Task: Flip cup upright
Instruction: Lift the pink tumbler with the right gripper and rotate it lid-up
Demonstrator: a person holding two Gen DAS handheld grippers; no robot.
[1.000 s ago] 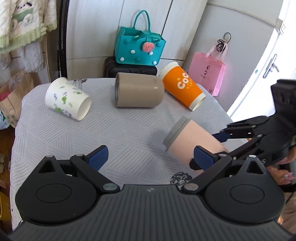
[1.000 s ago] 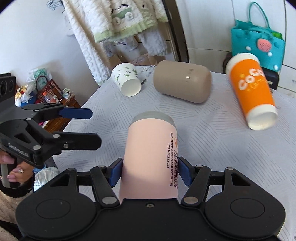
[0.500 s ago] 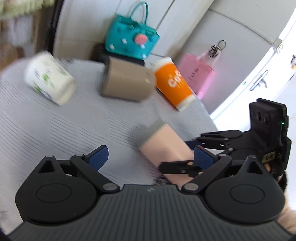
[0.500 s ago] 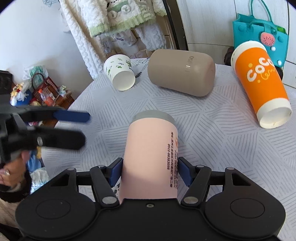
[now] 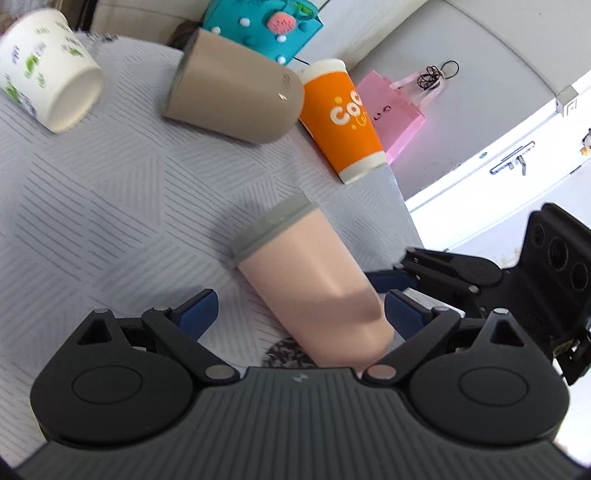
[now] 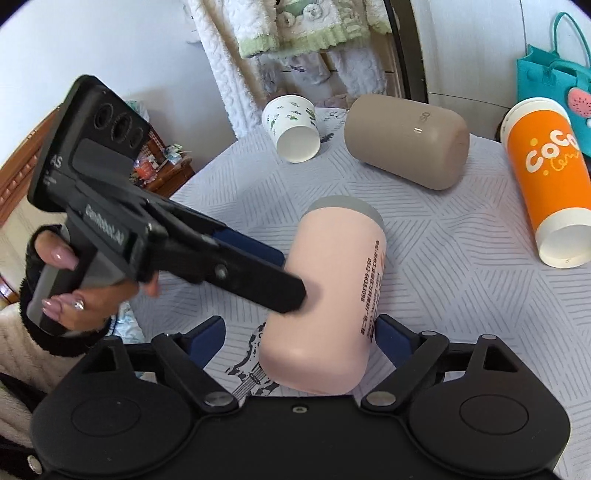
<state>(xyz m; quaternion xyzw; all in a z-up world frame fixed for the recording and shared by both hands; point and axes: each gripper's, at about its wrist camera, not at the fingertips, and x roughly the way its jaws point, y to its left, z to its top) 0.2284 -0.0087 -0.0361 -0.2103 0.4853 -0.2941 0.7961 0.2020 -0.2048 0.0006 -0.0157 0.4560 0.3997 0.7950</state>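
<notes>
A pink cup with a grey rim (image 5: 314, 280) lies on its side on the grey patterned table; it also shows in the right wrist view (image 6: 332, 295). My left gripper (image 5: 299, 310) is open, its fingers on either side of the cup's body, the right pad (image 5: 400, 312) close to it. In the right wrist view the left gripper (image 6: 280, 273) reaches the cup from the left. My right gripper (image 6: 299, 339) has opened and no longer squeezes the cup, which lies between its fingers; it also shows in the left wrist view (image 5: 391, 288).
A white cup with green print (image 5: 48, 74), a tan cup (image 5: 236, 103) and an orange cup (image 5: 343, 118) lie on their sides at the back of the table (image 5: 110, 206). A teal bag (image 5: 258, 26) and pink bag (image 5: 395, 110) stand behind. The table edge is at the right.
My left gripper has moved in around the pink cup from the left. My right gripper has opened and released the cup.
</notes>
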